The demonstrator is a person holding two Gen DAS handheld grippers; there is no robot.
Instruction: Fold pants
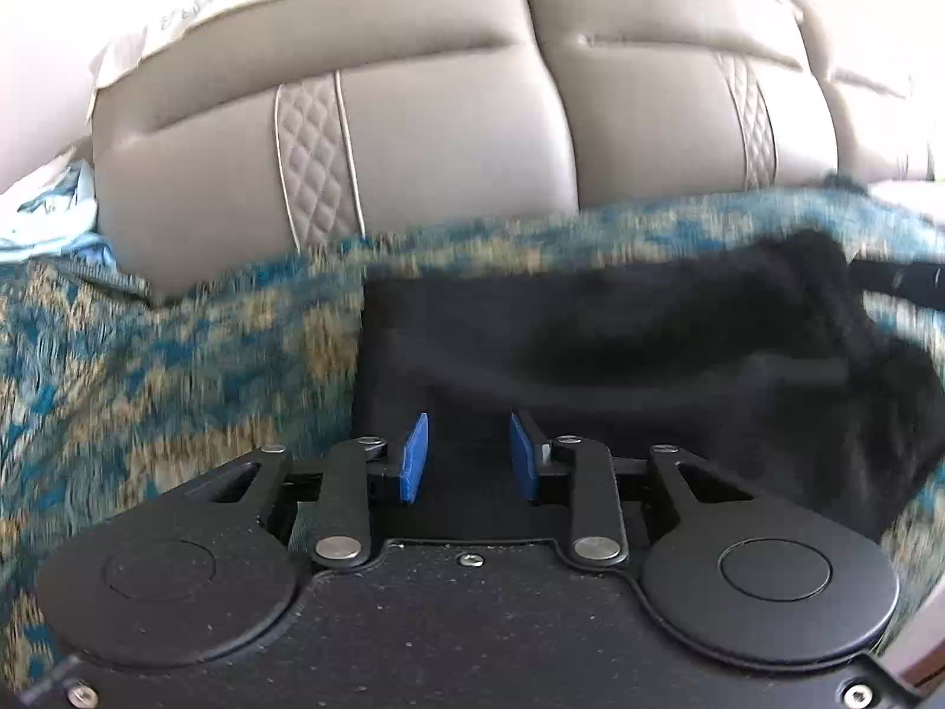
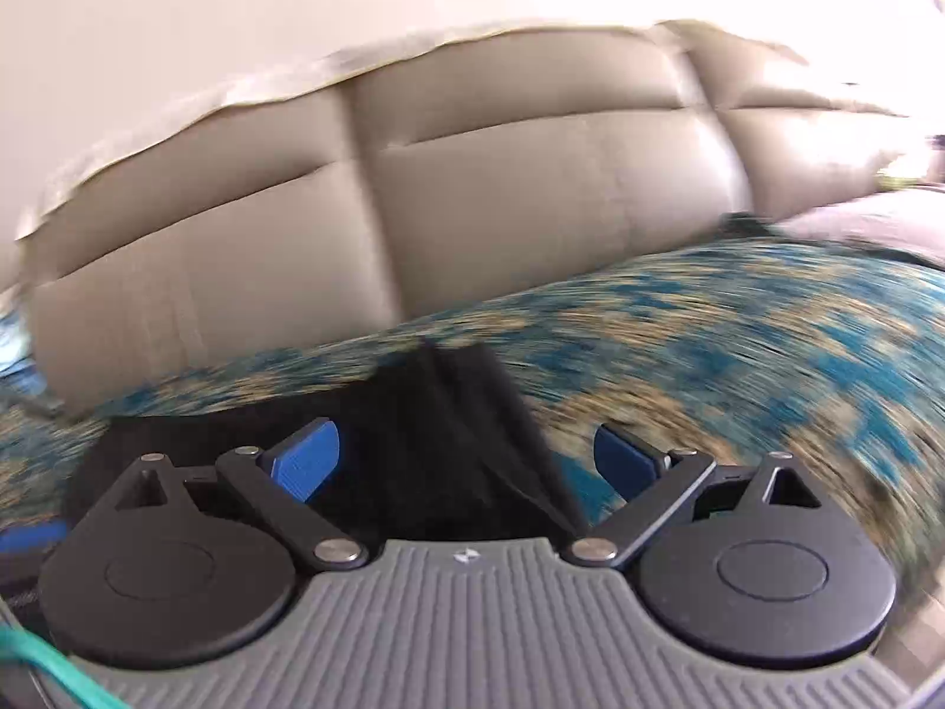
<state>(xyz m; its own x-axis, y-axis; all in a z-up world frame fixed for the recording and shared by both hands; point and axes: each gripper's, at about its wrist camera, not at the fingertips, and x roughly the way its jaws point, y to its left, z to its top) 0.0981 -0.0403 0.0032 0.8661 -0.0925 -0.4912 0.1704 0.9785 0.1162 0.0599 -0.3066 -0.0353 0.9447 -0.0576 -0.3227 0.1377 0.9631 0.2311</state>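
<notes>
The black pants [image 1: 620, 354] lie on a blue and gold patterned bedspread [image 1: 147, 384]. In the left wrist view the cloth is flat with a straight left edge and bunches up toward the right. My left gripper [image 1: 469, 452] is open, its blue pads apart over the near part of the pants, with no cloth between them. In the right wrist view a folded right edge of the pants [image 2: 449, 431] runs between the fingers. My right gripper [image 2: 466, 458] is wide open above that edge and holds nothing.
A grey padded headboard [image 1: 443, 136] stands behind the bed and also shows in the right wrist view [image 2: 413, 195]. Light blue bedding [image 1: 53, 218] lies at the far left. A teal cable [image 2: 53, 673] crosses the lower left corner.
</notes>
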